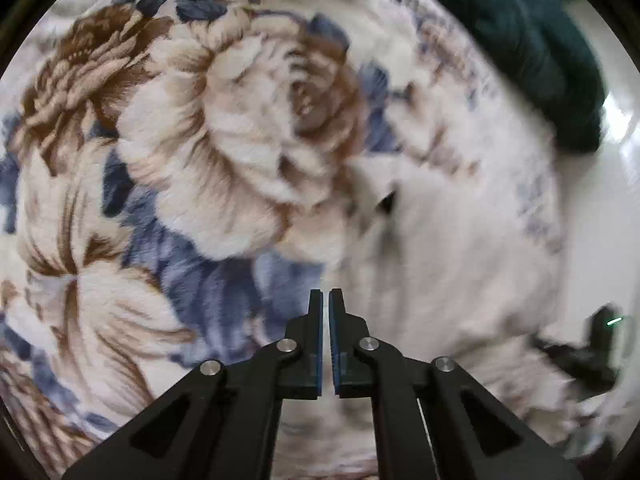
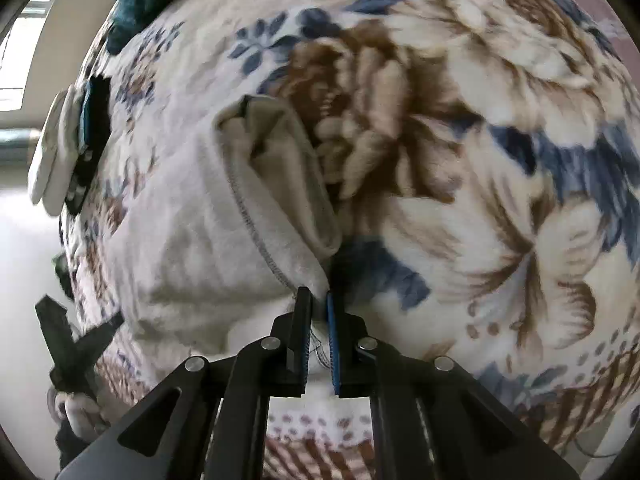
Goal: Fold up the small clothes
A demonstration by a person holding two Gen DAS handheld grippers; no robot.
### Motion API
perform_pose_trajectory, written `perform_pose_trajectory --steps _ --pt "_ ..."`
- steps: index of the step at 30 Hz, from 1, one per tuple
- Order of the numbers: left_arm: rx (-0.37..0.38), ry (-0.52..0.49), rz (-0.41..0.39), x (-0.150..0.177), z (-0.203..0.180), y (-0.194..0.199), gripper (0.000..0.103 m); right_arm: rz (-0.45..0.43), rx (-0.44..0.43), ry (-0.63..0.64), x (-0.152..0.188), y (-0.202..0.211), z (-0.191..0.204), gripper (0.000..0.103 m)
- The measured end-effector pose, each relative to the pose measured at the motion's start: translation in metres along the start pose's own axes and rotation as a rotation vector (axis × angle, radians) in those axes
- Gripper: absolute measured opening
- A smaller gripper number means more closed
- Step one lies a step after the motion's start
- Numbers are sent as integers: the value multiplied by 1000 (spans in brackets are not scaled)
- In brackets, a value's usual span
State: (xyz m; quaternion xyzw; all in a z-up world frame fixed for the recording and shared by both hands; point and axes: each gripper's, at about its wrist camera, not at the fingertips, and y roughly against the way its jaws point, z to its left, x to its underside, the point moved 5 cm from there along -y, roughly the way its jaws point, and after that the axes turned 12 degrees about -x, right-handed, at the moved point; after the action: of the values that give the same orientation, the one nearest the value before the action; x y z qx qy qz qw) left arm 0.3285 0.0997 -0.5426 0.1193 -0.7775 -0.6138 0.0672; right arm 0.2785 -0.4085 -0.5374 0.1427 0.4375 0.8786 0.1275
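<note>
I have the right tongs (image 2: 319, 300) closed down on the near edge of a small cream garment (image 2: 208, 248), a pinch of its stitched hem caught between the blue pads. The garment lies on the floral blanket (image 2: 500, 160), spread to the left of my right tongs, with one flap already turned over so that its greyer inner face and a line of dark stitching show along the fold. That suggests to me the folding is under way but not finished: the piece is still loose, bulky and wrinkled, not a flat neat packet.

The left tongs (image 1: 326, 294) are drawn almost together with only a thin slit between the pads, and I see nothing held in them; they hang over the blanket (image 1: 140, 140) just beside the pale cloth (image 1: 440, 248), which is blurred in that view. From the right camera I can see the left tongs (image 2: 76, 344) off to the far left, apart from the garment.

A dark green fabric (image 1: 532, 52) sits at the far edge of the blanket; whether it is another piece waiting to be folded I cannot tell. I judge at least one more fold remains on the cream piece, and the left side needs a grip first.
</note>
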Motion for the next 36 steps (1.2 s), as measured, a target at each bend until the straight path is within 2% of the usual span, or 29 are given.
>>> perform_pose_trajectory --steps 2,3,4,5,7,8,9,10,11,13,14,17,21,23,24,25,26,27,28,29,32,35,36 --pt "64 46 -8 -7 -2 7 21 -18 2 12 -5 16 0 18" --pt "123 73 -14 -12 -6 9 38 -65 -10 23 -11 26 4 32" --pt "150 86 -18 -15 -10 8 54 -93 -19 24 -15 32 5 40" --pt "157 96 -23 -19 -17 5 57 -124 -34 18 -22 37 7 47" --pt "152 83 -19 -28 -32 -7 57 -153 -77 -1 -35 38 10 47" --pt "111 70 -27 -33 -38 -15 56 -154 -95 -13 -43 34 11 47" --pt "75 56 -43 -36 -43 -20 38 -160 -120 -27 -51 30 12 47" --pt "70 40 -55 -38 -47 -23 5 -158 -142 -41 -57 25 14 47" --pt "52 18 -54 -41 -52 -28 5 -151 -163 -57 -62 18 16 47" --pt "6 -39 -72 -46 -57 -29 5 -178 -178 -41 -69 10 29 13" --pt "-14 -59 -87 -48 -57 -26 5 -186 -142 -14 -72 10 35 6" --pt "-57 -115 -96 -58 -55 -27 5 -237 -40 22 -79 15 37 5" --pt "-78 -169 -87 -65 -56 -32 5 -210 -3 -3 -83 6 25 5" --pt "-67 -180 -78 -63 -56 -28 9 -191 -8 14 -82 3 28 5" --pt "-31 -159 -76 -62 -55 -24 10 -179 -29 10 -82 3 30 7" --pt "7 -136 -69 -60 -53 -19 13 -176 -55 1 -82 6 30 10" --pt "46 -106 -65 -59 -50 -16 20 -173 -77 -6 -82 10 28 20" --pt "86 -74 -67 -59 -46 -13 39 -169 -96 -11 -83 13 25 40" --pt "133 -36 -72 -58 -41 -11 60 -176 -114 -16 -83 17 20 53" --pt "176 -1 -73 -58 -38 -13 67 -186 -133 -19 -83 19 16 63" --pt "299 89 -28 -58 -36 -34 69 -146 -219 -44 -87 7 -1 68" --pt "308 84 -2 -62 -49 -57 69 -97 -305 -52 -91 -15 -11 69" --pt "299 69 -1 -64 -54 -62 69 -84 -361 -58 -93 -24 -12 70"
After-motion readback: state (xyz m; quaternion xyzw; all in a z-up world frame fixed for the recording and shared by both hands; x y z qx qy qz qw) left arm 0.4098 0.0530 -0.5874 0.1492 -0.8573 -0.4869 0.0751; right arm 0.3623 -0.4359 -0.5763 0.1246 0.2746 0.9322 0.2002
